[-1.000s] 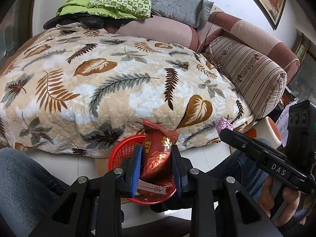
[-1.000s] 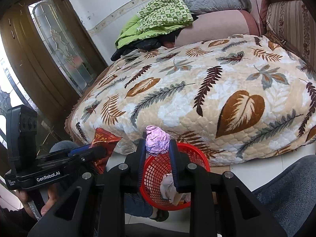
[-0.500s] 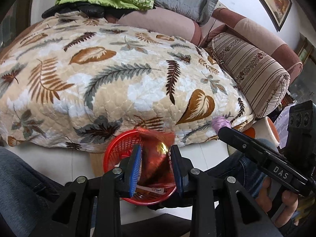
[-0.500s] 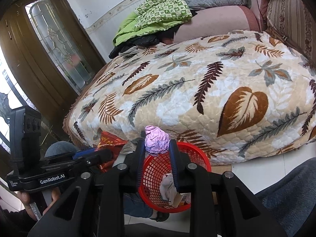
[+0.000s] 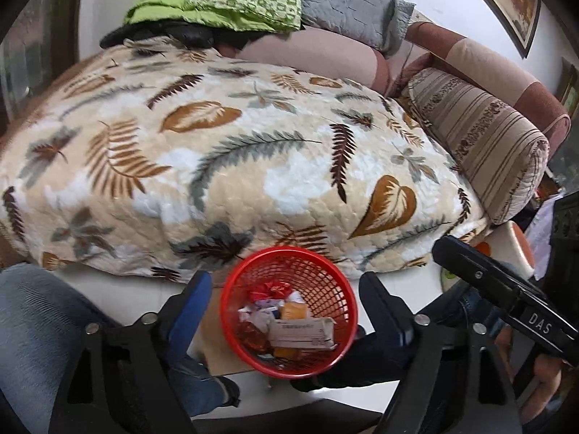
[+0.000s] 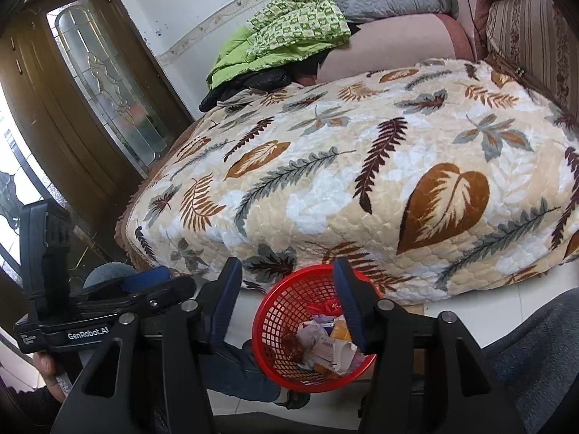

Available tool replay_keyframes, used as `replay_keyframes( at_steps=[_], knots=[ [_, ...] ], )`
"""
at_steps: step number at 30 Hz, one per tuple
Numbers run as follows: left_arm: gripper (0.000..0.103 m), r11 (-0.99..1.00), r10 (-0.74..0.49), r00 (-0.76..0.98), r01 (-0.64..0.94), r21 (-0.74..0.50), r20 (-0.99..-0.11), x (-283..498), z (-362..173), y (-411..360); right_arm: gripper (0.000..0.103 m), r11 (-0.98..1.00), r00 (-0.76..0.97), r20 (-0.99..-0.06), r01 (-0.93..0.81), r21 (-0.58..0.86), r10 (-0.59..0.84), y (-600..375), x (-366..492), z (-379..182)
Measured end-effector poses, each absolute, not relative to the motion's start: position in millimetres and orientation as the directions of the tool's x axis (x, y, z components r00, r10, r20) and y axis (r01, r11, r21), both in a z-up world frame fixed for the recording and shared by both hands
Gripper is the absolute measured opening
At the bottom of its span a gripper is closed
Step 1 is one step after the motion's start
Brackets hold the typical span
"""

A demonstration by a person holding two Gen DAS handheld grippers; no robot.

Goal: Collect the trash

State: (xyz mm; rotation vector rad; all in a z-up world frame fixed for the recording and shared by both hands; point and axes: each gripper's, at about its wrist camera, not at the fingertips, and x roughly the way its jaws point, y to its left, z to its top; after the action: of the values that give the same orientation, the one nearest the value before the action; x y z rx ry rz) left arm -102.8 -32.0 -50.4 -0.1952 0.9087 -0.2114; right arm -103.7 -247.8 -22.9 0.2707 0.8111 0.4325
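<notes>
**Trash lies in the red basket, both grippers spread above it**

Trash (image 5: pixel 286 322) fills the bottom of a red mesh basket (image 5: pixel 231 289) that stands on the pale floor just in front of a bed. Among the pieces are a red wrapper, a grey carton lying flat, some yellow packets and crumpled white paper. The left gripper (image 5: pixel 286 307) hangs over the basket; its jaws have just been opening and now stand wide, one on each side of the rim, with nothing pinched between them. The right gripper (image 6: pixel 287 307) also points down at the basket (image 6: pixel 275 311); its jaws have just been opening too, and nothing is between them, the trash (image 6: pixel 322 343) showing below. A leaf-patterned blanket (image 5: pixel 235 166) covers the bed, with a green quilt (image 5: pixel 224 3) and a grey pillow (image 5: pixel 347 3) piled at its far end. A striped bolster (image 5: pixel 485 141) lies along the right side. Denim-clad knees show at the lower edges of both views.
</notes>
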Motion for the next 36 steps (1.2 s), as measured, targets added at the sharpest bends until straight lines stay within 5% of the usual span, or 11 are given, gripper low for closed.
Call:
replay_keyframes(
  at_steps=[10, 36],
  knots=[
    [0.097, 0.995, -0.097, 0.679, 0.052, -0.084, -0.727, -131.3, -26.1, -34.2, 0.075, 0.922, 0.646, -0.658, -0.272, 0.276, 0.388, -247.6, -133.3, -4.0],
    [0.097, 0.999, -0.051, 0.666, 0.044, -0.029, -0.744, -134.4, -29.8, -42.7, 0.075, 0.922, 0.609, -0.693, -0.263, 0.283, 0.386, -247.6, -134.6, -17.4]
  ],
)
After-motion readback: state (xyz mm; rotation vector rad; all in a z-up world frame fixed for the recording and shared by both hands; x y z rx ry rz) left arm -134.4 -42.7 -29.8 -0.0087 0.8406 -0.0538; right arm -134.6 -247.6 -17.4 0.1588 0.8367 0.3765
